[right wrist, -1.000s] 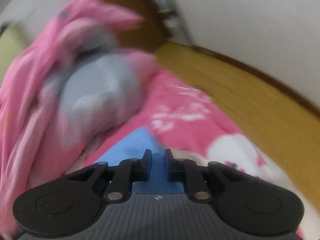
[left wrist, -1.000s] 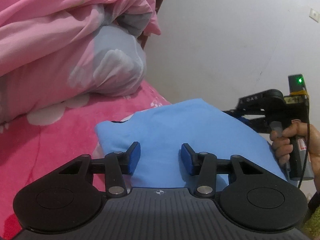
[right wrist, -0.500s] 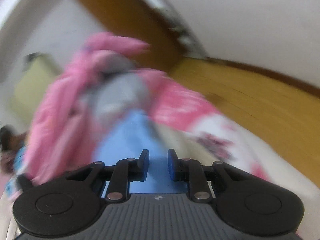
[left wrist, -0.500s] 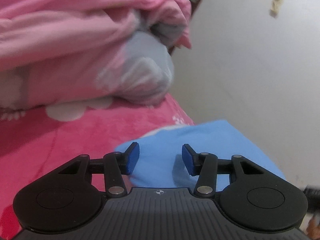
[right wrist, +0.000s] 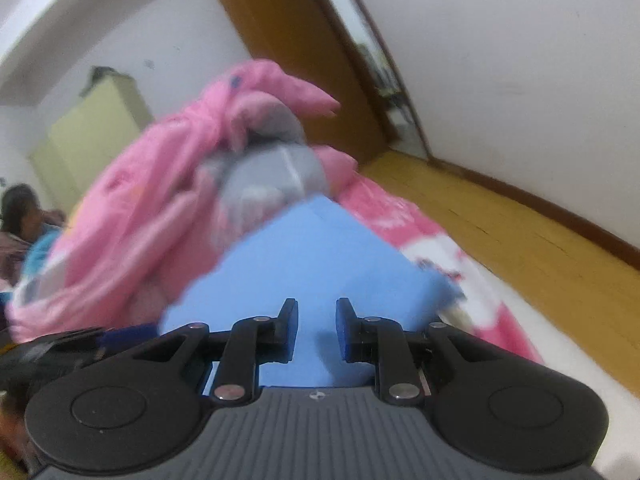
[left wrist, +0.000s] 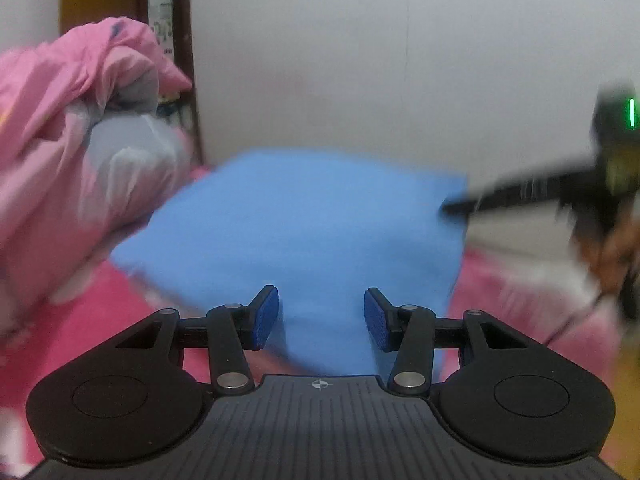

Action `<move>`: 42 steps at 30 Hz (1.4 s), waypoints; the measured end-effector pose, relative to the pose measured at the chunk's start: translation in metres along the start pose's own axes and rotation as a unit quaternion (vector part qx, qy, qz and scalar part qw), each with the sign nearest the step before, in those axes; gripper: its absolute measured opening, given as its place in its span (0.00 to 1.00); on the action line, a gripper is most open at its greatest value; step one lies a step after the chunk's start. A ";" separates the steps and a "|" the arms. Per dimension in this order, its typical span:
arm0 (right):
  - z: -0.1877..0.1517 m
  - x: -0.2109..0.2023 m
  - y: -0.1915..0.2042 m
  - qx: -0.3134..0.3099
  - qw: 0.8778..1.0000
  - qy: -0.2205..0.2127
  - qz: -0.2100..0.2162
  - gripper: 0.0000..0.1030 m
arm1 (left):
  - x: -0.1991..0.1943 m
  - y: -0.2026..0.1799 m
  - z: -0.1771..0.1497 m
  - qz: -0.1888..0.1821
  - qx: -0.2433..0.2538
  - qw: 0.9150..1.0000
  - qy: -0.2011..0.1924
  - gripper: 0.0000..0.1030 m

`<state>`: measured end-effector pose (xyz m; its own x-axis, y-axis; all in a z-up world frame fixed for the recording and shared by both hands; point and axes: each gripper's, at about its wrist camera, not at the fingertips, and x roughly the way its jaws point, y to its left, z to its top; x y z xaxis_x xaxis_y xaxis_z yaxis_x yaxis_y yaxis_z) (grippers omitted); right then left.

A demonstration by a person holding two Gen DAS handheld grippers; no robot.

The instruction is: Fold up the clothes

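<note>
A folded blue garment [left wrist: 304,232] lies flat on the pink bed sheet [left wrist: 100,320]. My left gripper [left wrist: 320,312] hovers over its near edge, open, with nothing between its blue pads [left wrist: 264,316]. In the right wrist view the same blue garment [right wrist: 316,248] spreads ahead of my right gripper [right wrist: 317,320], whose fingers stand a narrow gap apart above the cloth. The right gripper shows blurred at the right of the left wrist view, its tip by the garment's right corner. Whether either gripper touches the cloth is hidden.
A bunched pink and grey duvet [left wrist: 60,140] [right wrist: 160,180] rises just left of the garment. A white wall [left wrist: 360,60] stands behind the bed. Wooden floor [right wrist: 520,232] and a brown door [right wrist: 288,60] lie to the right. A person [right wrist: 24,212] sits at far left.
Both cameras swung; the left gripper now faces the garment squarely. The right gripper's fingers have parted a little from one second ago, and it reappears at the garment's right corner.
</note>
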<state>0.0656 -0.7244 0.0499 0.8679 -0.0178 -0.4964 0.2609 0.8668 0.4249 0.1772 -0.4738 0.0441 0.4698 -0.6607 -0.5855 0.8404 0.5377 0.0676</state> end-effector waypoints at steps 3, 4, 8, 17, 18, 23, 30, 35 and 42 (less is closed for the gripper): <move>-0.005 -0.010 0.005 -0.017 0.999 -0.009 -0.044 0.22 | -0.008 0.014 -0.010 0.018 -0.005 1.000 0.022 0.47; -0.006 -0.014 0.008 -0.023 0.998 -0.012 -0.059 0.22 | -0.012 0.021 -0.011 0.023 -0.011 0.999 0.031 0.47; -0.012 -0.025 0.026 -0.059 0.993 -0.025 -0.095 0.22 | -0.037 0.048 -0.003 0.057 -0.055 0.994 0.071 0.47; -0.069 -0.021 0.109 -0.192 0.979 0.036 -0.053 0.24 | -0.201 0.098 0.027 0.173 -0.089 0.980 0.029 0.47; -0.080 -0.027 0.116 -0.209 0.976 0.043 -0.052 0.31 | -0.223 0.100 0.031 0.188 -0.084 0.978 0.022 0.47; -0.113 -0.080 0.142 -0.235 0.969 0.070 -0.026 0.38 | -0.331 0.100 0.042 0.194 -0.100 0.976 -0.027 0.59; -0.115 -0.208 0.176 -0.195 0.978 0.000 0.072 0.84 | -0.370 0.048 -0.008 0.052 -0.110 0.990 -0.067 1.00; -0.137 -0.245 0.197 -0.175 0.983 -0.026 0.042 0.93 | -0.309 0.005 -0.083 0.002 -0.148 0.987 -0.064 1.00; -0.171 -0.248 0.207 -0.169 0.982 -0.068 -0.048 1.00 | -0.256 -0.019 -0.131 0.036 -0.183 0.982 -0.019 1.00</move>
<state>-0.1682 -0.4558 0.1315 0.9005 -0.1544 -0.4066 0.2095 0.9733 0.0943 0.0052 -0.2463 0.0866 0.5401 -0.6291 -0.5590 0.6539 0.7318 -0.1917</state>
